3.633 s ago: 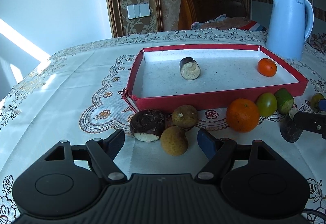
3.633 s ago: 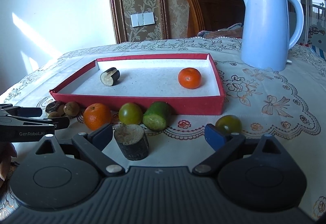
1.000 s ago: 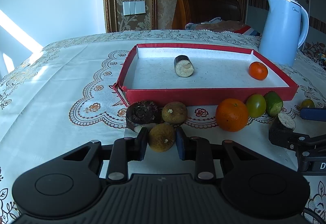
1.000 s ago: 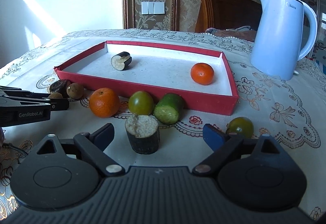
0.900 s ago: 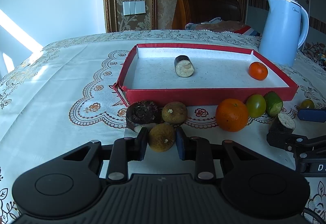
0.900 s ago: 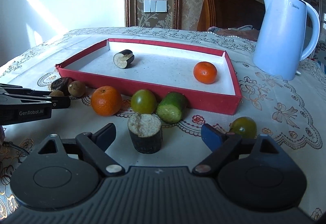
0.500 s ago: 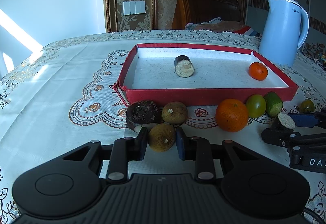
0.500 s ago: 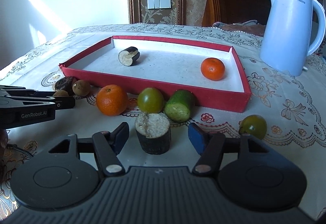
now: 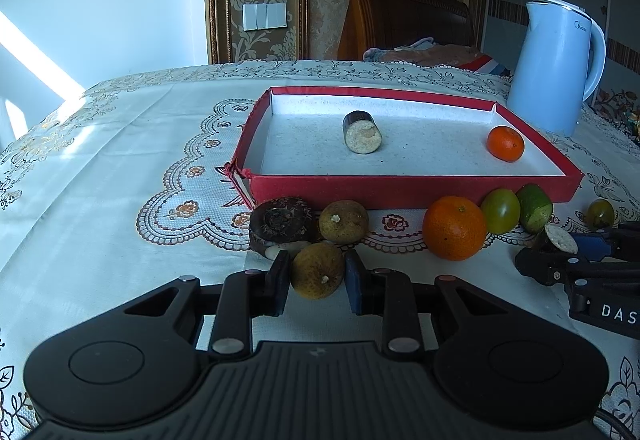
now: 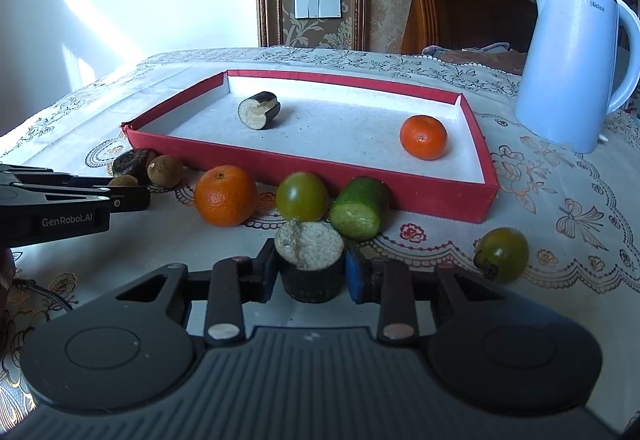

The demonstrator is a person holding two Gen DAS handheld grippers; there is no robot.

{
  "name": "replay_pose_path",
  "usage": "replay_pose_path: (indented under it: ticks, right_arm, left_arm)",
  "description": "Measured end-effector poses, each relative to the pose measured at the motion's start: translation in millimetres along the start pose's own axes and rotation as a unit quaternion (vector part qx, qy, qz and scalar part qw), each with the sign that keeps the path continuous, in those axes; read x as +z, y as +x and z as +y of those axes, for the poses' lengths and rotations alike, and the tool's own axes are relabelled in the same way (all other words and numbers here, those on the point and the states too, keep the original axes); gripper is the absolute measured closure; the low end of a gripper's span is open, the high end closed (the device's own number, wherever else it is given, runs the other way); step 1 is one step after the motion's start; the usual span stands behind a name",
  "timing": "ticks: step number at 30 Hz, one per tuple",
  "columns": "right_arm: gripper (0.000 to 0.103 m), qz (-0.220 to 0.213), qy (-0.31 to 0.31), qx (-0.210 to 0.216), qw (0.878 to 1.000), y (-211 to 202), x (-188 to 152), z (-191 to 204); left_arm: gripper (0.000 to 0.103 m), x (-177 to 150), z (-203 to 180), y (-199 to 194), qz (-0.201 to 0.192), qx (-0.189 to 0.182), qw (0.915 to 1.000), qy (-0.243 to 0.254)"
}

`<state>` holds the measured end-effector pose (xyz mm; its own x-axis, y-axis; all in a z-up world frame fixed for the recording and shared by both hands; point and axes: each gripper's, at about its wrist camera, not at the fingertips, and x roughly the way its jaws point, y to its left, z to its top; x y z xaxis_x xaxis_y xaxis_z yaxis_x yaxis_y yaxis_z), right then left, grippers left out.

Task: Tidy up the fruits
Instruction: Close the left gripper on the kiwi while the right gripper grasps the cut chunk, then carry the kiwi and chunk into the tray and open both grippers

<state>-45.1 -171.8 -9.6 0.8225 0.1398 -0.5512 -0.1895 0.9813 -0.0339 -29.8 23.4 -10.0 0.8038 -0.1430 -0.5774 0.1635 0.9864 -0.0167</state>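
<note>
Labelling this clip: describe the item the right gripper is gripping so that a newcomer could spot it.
Start at the red tray; a row of fruit lies on the tablecloth along its near wall. Just nearer than the cut green piece stands a dark-skinned stub, upright with its pale cut face up, clamped in the right gripper.

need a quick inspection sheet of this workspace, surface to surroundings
surface: table under a lace-patterned cloth, sunlit.
job's things: red tray holds one dark cut piece and a small orange; outside its front wall lie a large orange, two green tomatoes, a green cut piece, a dark round fruit and two brown fruits.
clutter: blue kettle right of the tray.
grippers: left hand-held gripper shut on a brown fruit; right hand-held gripper has just been closing, pads on an upright dark stub.
cables: nothing seen.
surroundings: wooden headboard, wall switches, patterned wallpaper.
</note>
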Motion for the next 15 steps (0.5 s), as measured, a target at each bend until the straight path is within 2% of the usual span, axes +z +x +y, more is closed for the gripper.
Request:
replay_pose_path:
  ticks: [9,15]
  right_arm:
    - [0.072,-0.027,0.013,-0.010,0.999,-10,0,-5]
    - [0.072,-0.050,0.019,-0.014,0.998,-20,10,-6]
  left_arm:
    - [0.076,0,0,-8,-0.006,0.002,1.0000,0.001]
    - [0.076,18,-9,-21,-0.021,-0.005,0.9997,0.009]
